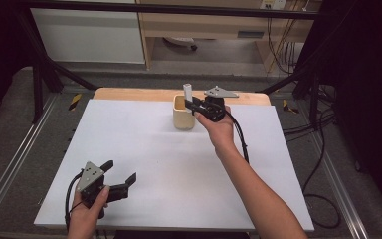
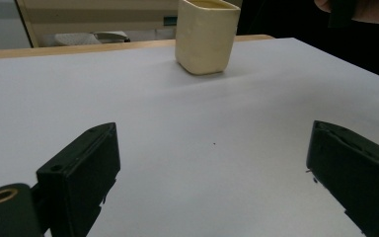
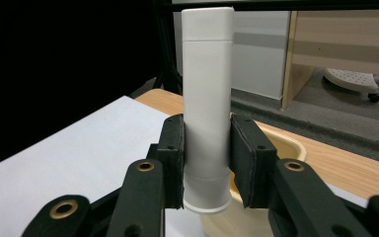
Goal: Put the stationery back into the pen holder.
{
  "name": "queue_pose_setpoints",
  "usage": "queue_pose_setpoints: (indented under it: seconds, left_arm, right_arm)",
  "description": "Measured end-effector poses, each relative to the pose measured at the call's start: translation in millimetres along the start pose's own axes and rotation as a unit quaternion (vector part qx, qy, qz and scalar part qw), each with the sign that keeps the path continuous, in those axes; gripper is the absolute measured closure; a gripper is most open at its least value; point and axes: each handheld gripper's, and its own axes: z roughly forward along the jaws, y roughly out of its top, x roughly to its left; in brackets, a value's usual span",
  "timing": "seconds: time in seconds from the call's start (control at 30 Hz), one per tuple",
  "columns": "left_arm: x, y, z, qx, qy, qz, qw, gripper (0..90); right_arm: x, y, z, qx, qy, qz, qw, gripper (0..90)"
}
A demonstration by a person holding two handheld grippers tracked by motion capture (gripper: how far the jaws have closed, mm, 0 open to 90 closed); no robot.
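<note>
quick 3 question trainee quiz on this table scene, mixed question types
1. True or false: the right gripper is shut on the upright white plastic tube.
2. The left gripper is: A) open, holding nothing B) shut on the cup C) inside the cup.
3. What stands just below the tube?

Key: 1 true. 2 A. 3 the cream square plastic cup on the white table sheet.
</note>
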Motion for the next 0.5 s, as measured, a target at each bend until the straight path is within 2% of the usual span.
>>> queue_pose_setpoints:
  seconds: [0.5]
  left_arm:
    - [-1.7, -0.6, 3.1, 0.007, -0.004, 0.003, 1.0, 6.5]
  right_arm:
    - [0.2, 8.3, 27.6, 0.008, -0.013, -0.008, 0.9999, 68.0]
